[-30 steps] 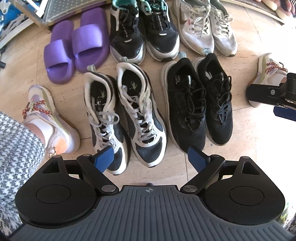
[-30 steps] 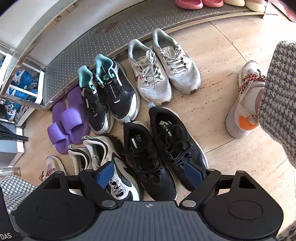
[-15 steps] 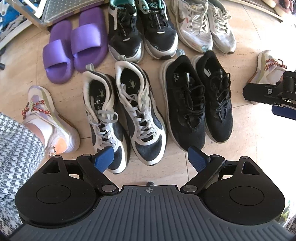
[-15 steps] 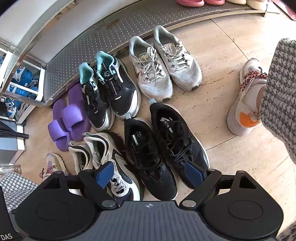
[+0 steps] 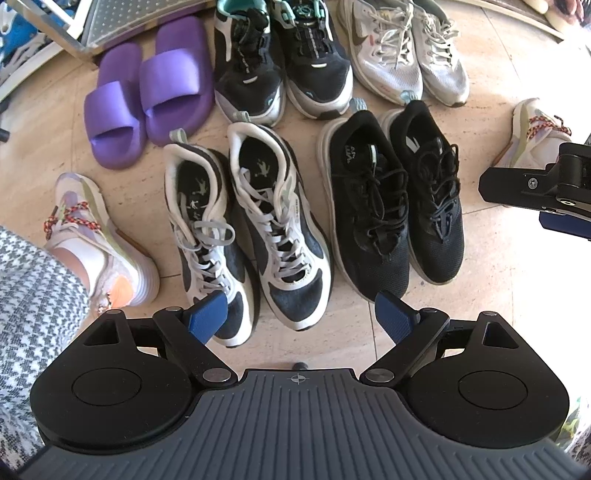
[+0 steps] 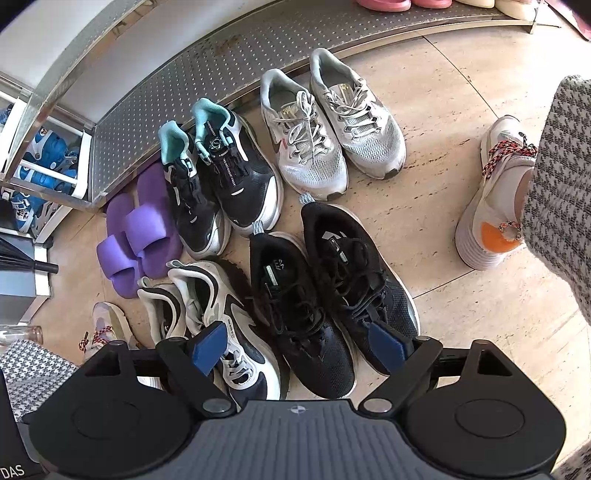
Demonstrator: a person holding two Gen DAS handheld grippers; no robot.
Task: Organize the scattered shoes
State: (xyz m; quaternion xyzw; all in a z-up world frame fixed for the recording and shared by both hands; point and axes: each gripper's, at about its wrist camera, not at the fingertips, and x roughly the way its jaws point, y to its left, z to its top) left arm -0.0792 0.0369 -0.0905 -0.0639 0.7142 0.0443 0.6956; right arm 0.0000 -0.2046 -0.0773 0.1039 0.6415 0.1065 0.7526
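Observation:
Shoes stand in pairs on the tile floor. In front are white and navy sneakers (image 5: 251,229) and black sneakers (image 5: 395,206). Behind them are purple slides (image 5: 147,96), black and teal sneakers (image 5: 284,62) and grey sneakers (image 5: 402,55). My left gripper (image 5: 299,317) is open and empty, held above the toes of the front pairs. My right gripper (image 6: 299,347) is open and empty above the black sneakers (image 6: 325,306); it also shows at the right edge of the left wrist view (image 5: 539,192).
The person's own feet in pale sneakers stand at left (image 5: 99,247) and right (image 6: 495,206), with houndstooth trouser legs (image 6: 561,184). A perforated metal step (image 6: 229,70) runs behind the shoes. Pink slippers (image 6: 384,3) sit on it. A rack with blue shoes (image 6: 40,166) is at left.
Both grippers have drifted slightly back and up from the shoes, staying open. The shoes have not moved.

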